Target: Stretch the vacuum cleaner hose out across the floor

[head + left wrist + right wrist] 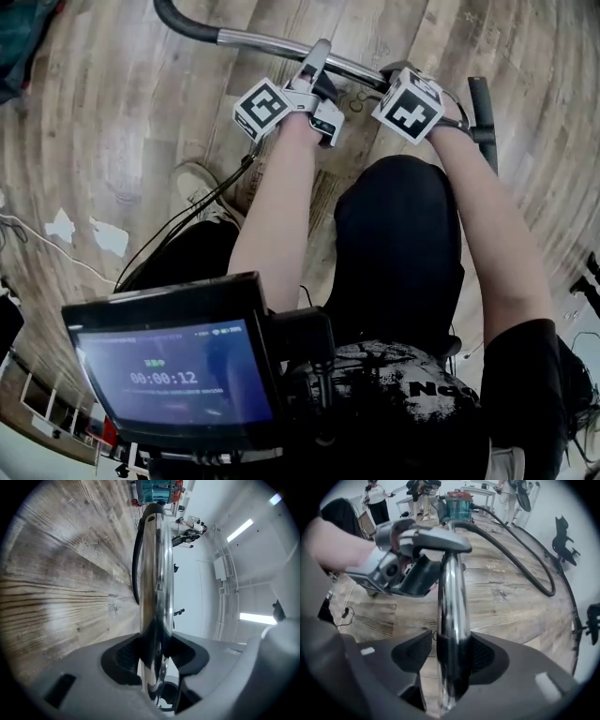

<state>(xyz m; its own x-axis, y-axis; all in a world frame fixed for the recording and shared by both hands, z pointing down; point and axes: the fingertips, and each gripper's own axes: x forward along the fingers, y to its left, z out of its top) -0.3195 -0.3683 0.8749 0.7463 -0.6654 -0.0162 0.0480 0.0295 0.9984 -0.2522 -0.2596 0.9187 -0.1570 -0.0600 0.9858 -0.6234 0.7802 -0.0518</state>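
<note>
I am clamping the left gripper point(319, 70) on the glossy chrome wand point(262, 39); the right gripper point(392, 77) is straddling it, jaws apart.

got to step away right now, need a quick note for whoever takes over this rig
Left gripper: shut on the chrome tube.
Right gripper: jaws around the same tube, with a gap at one pad, so open.
Hose: runs from the teal vacuum cleaner in a loop over the wooden floor to the tube.
Done: both grippers are at the tube.
Left: clamp the right, then probably pull the tube away from the vacuum cleaner until the loop lies straight.
</note>
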